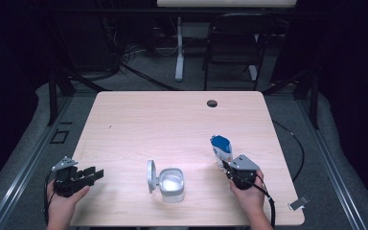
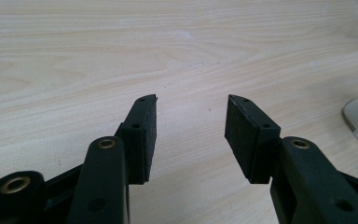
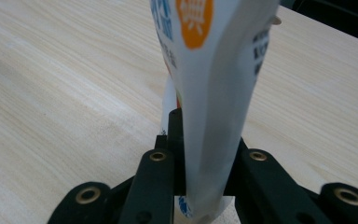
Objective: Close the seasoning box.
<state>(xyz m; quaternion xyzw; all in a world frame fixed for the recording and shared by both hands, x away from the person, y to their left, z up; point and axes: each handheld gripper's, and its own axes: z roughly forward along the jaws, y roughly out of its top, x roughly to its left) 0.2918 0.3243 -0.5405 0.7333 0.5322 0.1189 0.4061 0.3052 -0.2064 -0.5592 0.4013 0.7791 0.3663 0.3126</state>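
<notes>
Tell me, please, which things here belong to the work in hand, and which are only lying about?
In use: white and blue pouch clamped in right gripper; open lidded container.
Lying about: small metal clip on the table corner; chair behind the table.

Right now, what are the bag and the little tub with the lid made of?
The bag looks like thin, glossy plastic film: it creases and shines between the right tool's jaws, with printed blue and orange marks. The tub seems to be cloudy, see-through hard plastic with a smooth finish; its lid stands flipped open and looks grey.
</notes>
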